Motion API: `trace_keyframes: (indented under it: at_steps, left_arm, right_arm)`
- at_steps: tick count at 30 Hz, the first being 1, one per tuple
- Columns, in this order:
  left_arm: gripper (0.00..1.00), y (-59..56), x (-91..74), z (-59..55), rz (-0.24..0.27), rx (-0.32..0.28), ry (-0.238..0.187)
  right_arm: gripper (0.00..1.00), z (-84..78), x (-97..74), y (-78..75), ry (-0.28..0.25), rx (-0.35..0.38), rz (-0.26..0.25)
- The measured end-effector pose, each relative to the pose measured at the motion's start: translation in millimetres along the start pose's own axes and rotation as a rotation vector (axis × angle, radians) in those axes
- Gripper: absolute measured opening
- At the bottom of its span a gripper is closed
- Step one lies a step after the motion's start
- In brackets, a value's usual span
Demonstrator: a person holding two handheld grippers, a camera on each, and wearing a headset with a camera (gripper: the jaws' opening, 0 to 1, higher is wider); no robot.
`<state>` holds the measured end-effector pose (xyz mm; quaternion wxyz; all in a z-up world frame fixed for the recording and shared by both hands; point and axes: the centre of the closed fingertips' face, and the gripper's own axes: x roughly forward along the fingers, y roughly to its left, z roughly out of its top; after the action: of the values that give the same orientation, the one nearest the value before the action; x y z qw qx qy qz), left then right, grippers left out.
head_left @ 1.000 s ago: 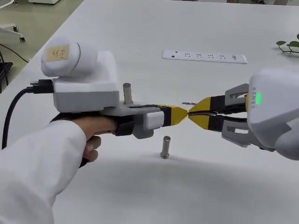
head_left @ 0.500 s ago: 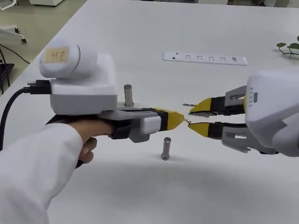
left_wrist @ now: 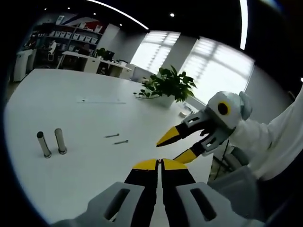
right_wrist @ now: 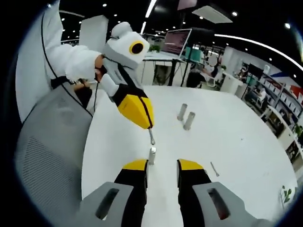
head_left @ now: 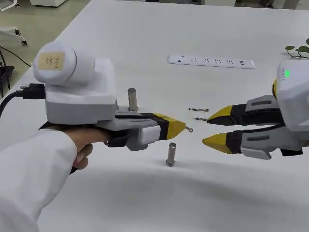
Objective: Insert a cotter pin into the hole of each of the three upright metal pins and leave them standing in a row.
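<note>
Left gripper (head_left: 177, 126) is seen clenched on a cotter pin (head_left: 189, 129), whose end is left poking out past the yellow tips, above the tabletop (head_left: 145, 203). It is held by a hand (head_left: 84, 145) in a white sleeve. Right gripper (head_left: 211, 129) is held just beside it, tip toward tip, released, with its jaws spread wide. The cotter pin is not touched by the right gripper, and a small gap is seen between them.

In the right gripper view the cotter pin (right_wrist: 151, 136) is seen hanging from the left gripper's closed tips, above the spread jaws of that view.

Three metal pins (right_wrist: 189, 120) are seen standing upright on the tabletop. Two are set close together. The third, the near pin (head_left: 171, 153), is stood apart from them, below the gripper tips in the head view. One of the pair is partly hidden behind the left gripper there. Whether any hole is filled cannot be told.

Two spare cotter pins (head_left: 198, 110) are seen lying flat, side by side, just beyond the gripper tips. A power strip (head_left: 211, 59) is laid farther back, and a plant (head_left: 299, 47) is seen at the right edge.
</note>
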<state>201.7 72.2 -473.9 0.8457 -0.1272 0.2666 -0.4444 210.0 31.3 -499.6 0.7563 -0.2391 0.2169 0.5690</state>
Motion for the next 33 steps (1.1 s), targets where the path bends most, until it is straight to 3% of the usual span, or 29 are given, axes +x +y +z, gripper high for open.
trace_keyframes:
  at_steps: [4, 7, 8, 10, 14, 21, 33]
  left_arm:
    - [0.0, -2.9, -1.3, -1.0, -0.012, 0.055, 0.002]
    - [0.0, -9.2, -3.1, -0.5, -0.037, 0.13, -0.001]
    - [0.0, -10.2, -3.5, -1.2, -0.04, 0.131, 0.004]
    - [0.0, -12.9, -4.1, -2.5, -0.056, 0.133, 0.013]
    - [0.0, -16.3, -5.9, -2.9, -0.072, 0.169, 0.017]
    - [0.0, -20.6, -6.7, -2.8, -0.092, 0.18, 0.02]
    - [0.0, -24.8, -8.8, -9.4, -0.116, 0.236, 0.053]
  right_arm:
    - [0.19, 6.7, -0.2, 6.8, -0.057, 0.103, 0.048]
    - [0.17, 13.7, -0.7, 16.8, -0.095, 0.168, 0.109]
    - [0.17, 16.7, -0.8, 22.9, -0.108, 0.199, 0.149]
    - [0.15, 20.8, 0.0, 25.6, -0.132, 0.227, 0.164]
    - [0.14, 21.7, 2.7, 29.5, -0.132, 0.224, 0.172]
    - [0.02, 22.7, 7.8, 37.2, -0.137, 0.238, 0.194]
    - [0.0, 31.5, 7.3, 49.2, -0.152, 0.189, 0.245]
